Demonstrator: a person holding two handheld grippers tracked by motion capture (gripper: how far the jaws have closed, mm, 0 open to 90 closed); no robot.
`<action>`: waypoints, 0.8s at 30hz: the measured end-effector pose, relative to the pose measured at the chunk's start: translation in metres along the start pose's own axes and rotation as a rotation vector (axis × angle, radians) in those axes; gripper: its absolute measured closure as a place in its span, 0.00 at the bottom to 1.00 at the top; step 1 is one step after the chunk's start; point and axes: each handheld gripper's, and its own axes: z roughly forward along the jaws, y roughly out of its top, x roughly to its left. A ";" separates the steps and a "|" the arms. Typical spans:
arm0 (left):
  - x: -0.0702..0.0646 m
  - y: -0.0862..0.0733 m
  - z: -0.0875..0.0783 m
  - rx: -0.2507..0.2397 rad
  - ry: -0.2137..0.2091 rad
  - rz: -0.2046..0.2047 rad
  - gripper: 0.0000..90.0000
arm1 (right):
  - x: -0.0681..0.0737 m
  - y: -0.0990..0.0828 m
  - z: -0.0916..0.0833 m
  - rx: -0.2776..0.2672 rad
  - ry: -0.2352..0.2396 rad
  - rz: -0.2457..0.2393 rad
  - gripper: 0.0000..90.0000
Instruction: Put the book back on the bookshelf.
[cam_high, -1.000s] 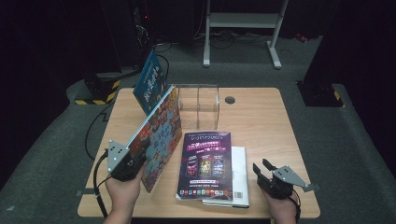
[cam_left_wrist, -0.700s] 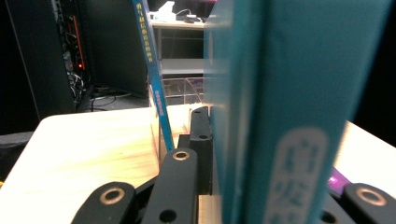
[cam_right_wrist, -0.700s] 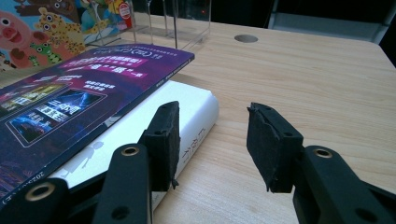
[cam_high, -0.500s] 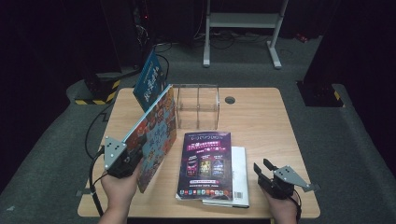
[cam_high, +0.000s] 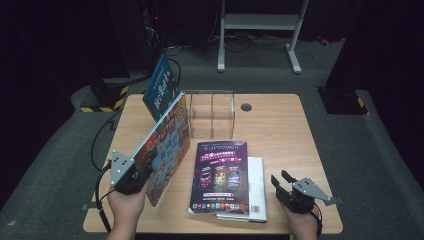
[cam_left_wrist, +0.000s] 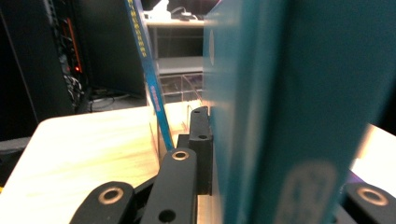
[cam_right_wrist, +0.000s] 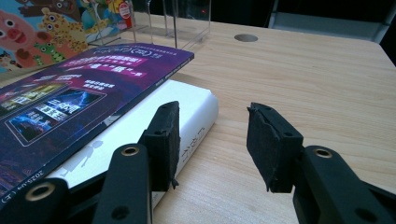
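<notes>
My left gripper (cam_high: 144, 172) is shut on the lower edge of a colourful picture book (cam_high: 169, 142), which it holds tilted on edge above the table's left side. In the left gripper view the book's teal cover (cam_left_wrist: 289, 93) rises between the jaws, one black finger (cam_left_wrist: 201, 144) flat against it. A purple book (cam_high: 221, 175) lies flat on a white book (cam_high: 256, 187) at the front middle. My right gripper (cam_high: 283, 181) rests by the white book's right side, open with nothing between its pads (cam_right_wrist: 212, 140).
A clear acrylic book holder (cam_high: 212, 113) stands at the table's middle back, with a blue book (cam_high: 161, 86) leaning at its left. A cable hole (cam_high: 245, 106) sits behind it. Bare wood (cam_right_wrist: 327, 79) spreads to the right of the books.
The picture book stands slightly more on edge than a second ago. Both hands stay where they were.
</notes>
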 end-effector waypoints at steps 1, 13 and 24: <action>0.001 -0.001 0.000 0.005 -0.003 -0.001 0.89 | 0.000 0.000 0.000 0.001 -0.001 -0.003 0.60; 0.007 -0.018 0.001 -0.008 -0.028 -0.035 0.88 | 0.000 -0.001 0.000 0.003 0.002 -0.002 0.60; 0.003 -0.016 0.001 -0.052 -0.013 -0.009 0.87 | 0.001 -0.001 0.000 0.005 0.004 -0.004 0.60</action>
